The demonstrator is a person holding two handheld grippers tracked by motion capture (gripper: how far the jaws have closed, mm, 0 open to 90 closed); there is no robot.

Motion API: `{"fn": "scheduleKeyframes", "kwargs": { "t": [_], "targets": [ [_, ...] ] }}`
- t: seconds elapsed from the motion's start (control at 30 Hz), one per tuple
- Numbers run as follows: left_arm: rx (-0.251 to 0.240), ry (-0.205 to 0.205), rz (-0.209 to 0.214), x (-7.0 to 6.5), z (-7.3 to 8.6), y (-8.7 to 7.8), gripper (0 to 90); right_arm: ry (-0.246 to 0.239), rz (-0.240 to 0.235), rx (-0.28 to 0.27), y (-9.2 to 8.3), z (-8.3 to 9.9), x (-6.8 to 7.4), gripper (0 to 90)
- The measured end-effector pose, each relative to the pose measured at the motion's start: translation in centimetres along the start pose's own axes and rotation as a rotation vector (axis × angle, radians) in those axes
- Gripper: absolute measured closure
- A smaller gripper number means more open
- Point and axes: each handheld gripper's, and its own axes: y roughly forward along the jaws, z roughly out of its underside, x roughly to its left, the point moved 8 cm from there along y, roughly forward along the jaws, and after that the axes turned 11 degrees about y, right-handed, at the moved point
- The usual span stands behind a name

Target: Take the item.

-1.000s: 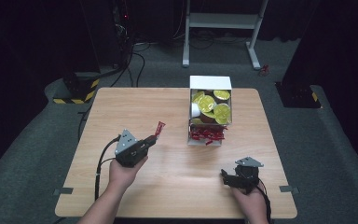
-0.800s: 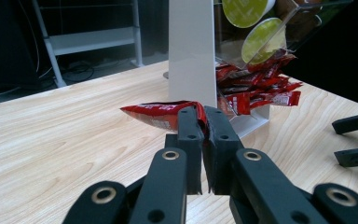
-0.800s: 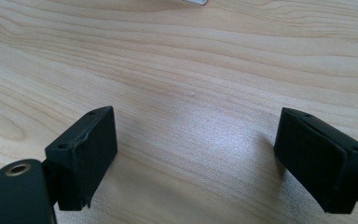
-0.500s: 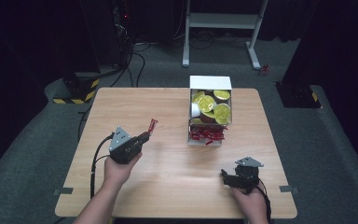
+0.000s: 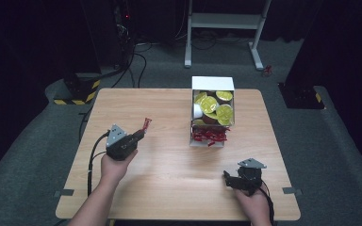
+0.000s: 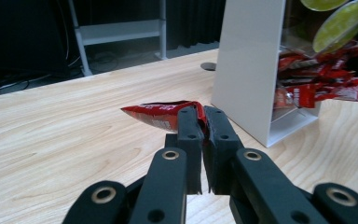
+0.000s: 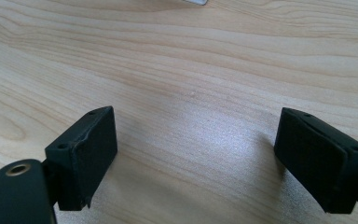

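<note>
Woodgrain table (image 5: 169, 174); left tongs (image 6: 204, 122) pinch crinkled red packet (image 6: 161, 114).

Light: my table (image 5: 169, 141) sits brightly lit from overhead; the room beyond it stays dark.
Glare: pale sheen on the wood between my right jaws.
Shadows: soft, short.
Focus: high view soft; my near jaws slightly blurred.

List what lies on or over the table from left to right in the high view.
Left tongs → red packet pinched in them → white box of red packets and gold-lidded cups → right tongs, open.
</note>
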Motion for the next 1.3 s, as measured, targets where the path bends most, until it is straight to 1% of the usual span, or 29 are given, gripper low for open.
{"fn": "scheduleKeyframes", "kwargs": {
  "t": [0.13,0.2,0.3,0.4,0.5,0.53,0.57,0.63,0.7,0.8,0.87,0.97,1.13,1.17,1.2,1.3],
  "targets": [
    [0.009,-0.01,-0.006,0.5,0.3,0.5,86.0,-0.001,-0.001,0.0,0.0,0.0,0.0,13.0],
    [0.02,-0.001,-0.009,0.7,0.4,0.8,85.9,-0.001,-0.001,0.0,0.0,0.0,0.0,13.0],
    [0.019,-0.002,-0.01,1.0,0.4,1.1,86.0,-0.003,-0.003,0.002,0.0,0.0,0.0,12.0],
    [0.021,-0.016,-0.016,1.3,0.5,1.4,86.0,-0.012,-0.011,0.006,0.0,0.0,0.1,11.3],
    [0.037,-0.015,-0.019,1.5,0.7,1.9,86.0,-0.01,-0.012,0.008,0.0,0.1,0.1,11.2],
    [0.036,-0.011,-0.019,1.5,0.7,2.1,85.9,-0.015,-0.013,0.007,0.0,0.0,0.1,11.1],
    [0.04,-0.016,-0.017,1.6,0.8,2.3,85.9,-0.016,-0.013,0.007,0.0,0.0,0.1,11.0],
    [0.049,-0.019,-0.016,1.7,1.2,2.8,85.9,-0.018,-0.013,0.007,0.0,0.0,0.1,10.9],
    [0.068,-0.016,-0.017,1.7,1.6,3.2,85.9,-0.015,-0.013,0.008,0.0,0.1,0.1,10.8],
    [0.076,-0.036,-0.016,1.8,2.0,3.8,85.9,-0.015,-0.014,0.008,0.0,0.1,0.1,10.9],
    [0.085,-0.06,-0.013,1.8,2.2,4.1,86.0,-0.015,-0.014,0.008,0.0,0.1,0.1,10.8],
    [0.109,-0.058,-0.019,1.9,2.9,4.7,86.0,-0.015,-0.014,0.008,0.0,0.1,0.1,10.9],
    [0.101,-0.073,-0.027,2.1,3.1,5.4,86.0,-0.016,-0.014,0.008,0.0,0.1,0.1,10.9],
    [0.1,-0.071,-0.03,2.1,3.2,5.6,85.9,-0.016,-0.014,0.008,0.0,0.1,0.1,10.9],
    [0.106,-0.066,-0.028,2.1,3.3,5.7,85.9,-0.016,-0.014,0.008,0.0,0.1,0.1,10.8],
    [0.11,-0.08,-0.031,2.2,3.5,6.0,86.0,-0.016,-0.014,0.008,0.0,0.1,0.1,10.8]
  ]
}}
